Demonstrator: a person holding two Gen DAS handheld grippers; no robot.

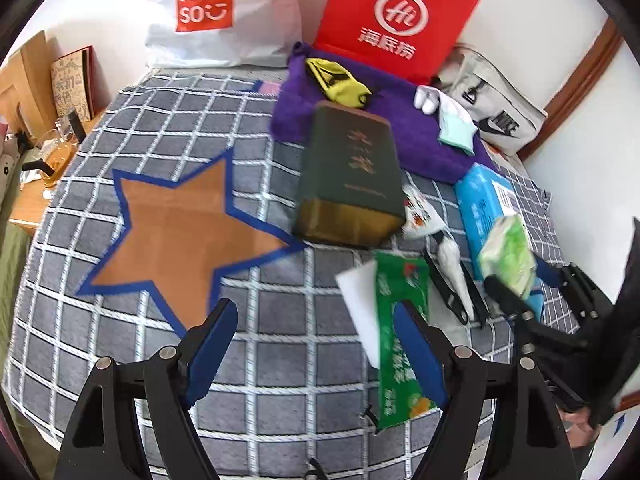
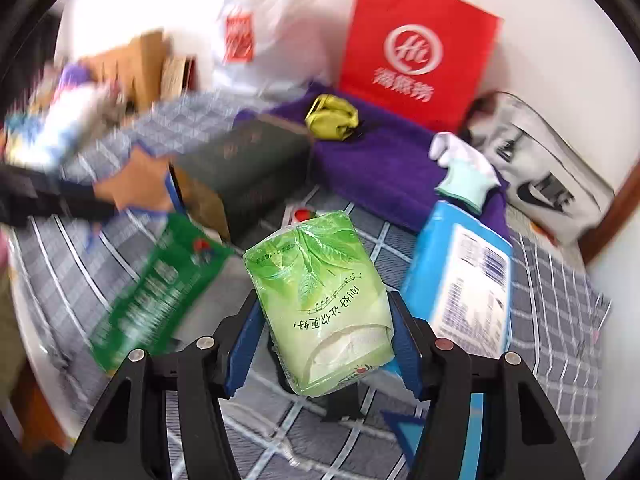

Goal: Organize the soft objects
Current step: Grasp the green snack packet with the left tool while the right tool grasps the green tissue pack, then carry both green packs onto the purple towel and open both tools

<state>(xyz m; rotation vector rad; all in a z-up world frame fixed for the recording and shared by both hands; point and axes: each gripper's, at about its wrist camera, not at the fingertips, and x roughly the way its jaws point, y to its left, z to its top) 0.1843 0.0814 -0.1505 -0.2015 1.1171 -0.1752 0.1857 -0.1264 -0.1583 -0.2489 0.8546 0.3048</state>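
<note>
Above the bed, right claw [image 2: 320,344] grips tissue pack [image 2: 320,300].

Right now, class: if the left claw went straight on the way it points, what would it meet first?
Probably the grey checked blanket: the open left claw points down at bare cloth between the brown star and the green packet. The packet lies beside its right finger, so depth is uncertain.

My checked bedspread [image 1: 280,360] carries a purple towel [image 1: 416,136], green box [image 1: 352,176], blue pack [image 1: 480,200] and green packet [image 1: 400,344].
</note>
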